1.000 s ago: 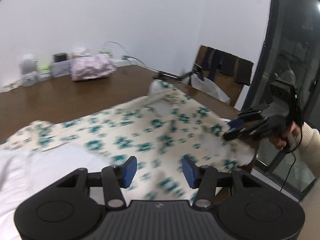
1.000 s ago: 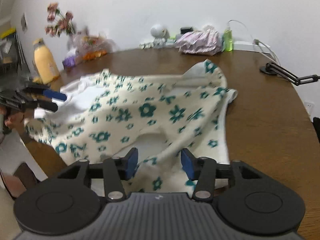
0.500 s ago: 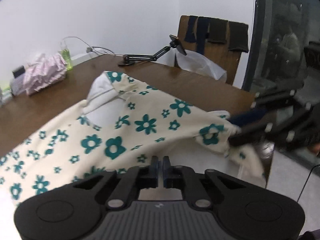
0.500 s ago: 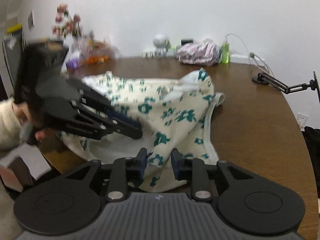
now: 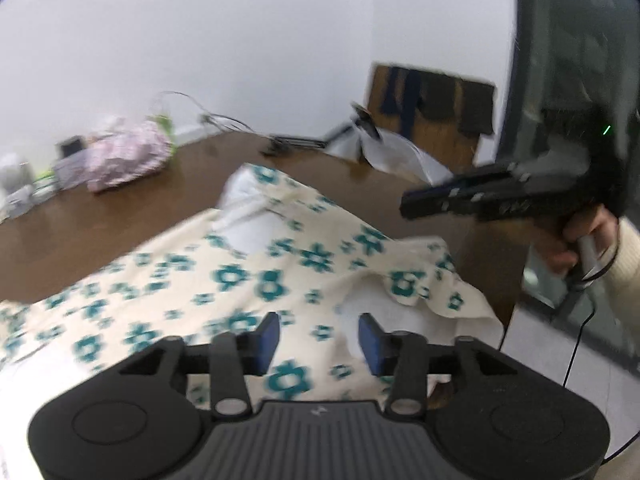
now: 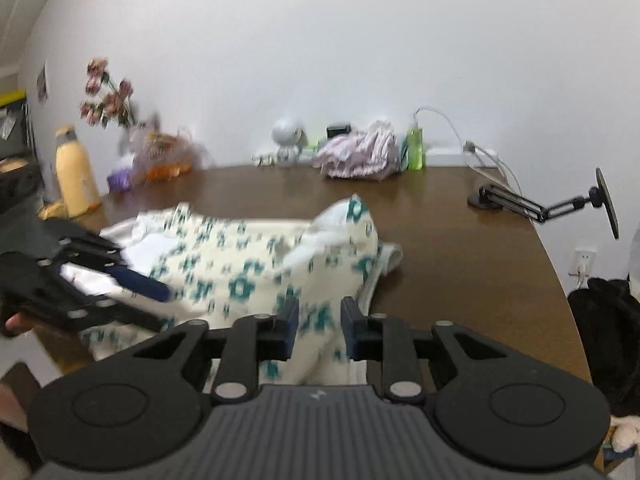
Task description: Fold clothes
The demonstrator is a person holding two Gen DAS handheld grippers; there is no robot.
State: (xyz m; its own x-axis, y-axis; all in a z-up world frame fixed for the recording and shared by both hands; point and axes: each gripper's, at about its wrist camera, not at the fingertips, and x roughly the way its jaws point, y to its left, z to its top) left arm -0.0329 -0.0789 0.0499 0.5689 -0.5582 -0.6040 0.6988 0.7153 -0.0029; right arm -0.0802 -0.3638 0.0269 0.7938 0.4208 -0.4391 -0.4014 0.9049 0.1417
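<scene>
Lying rumpled on the table [image 6: 460, 248], the flowered shirt [image 5: 248, 276] sits beneath both parted, empty claws: left [image 5: 319, 338], right [image 6: 319, 328].

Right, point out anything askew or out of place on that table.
The cream garment with teal flowers lies rumpled, not flat: its hood end peaks up, and its near corner droops over the brown wooden table's edge. Nothing looks spilled or damaged.
</scene>
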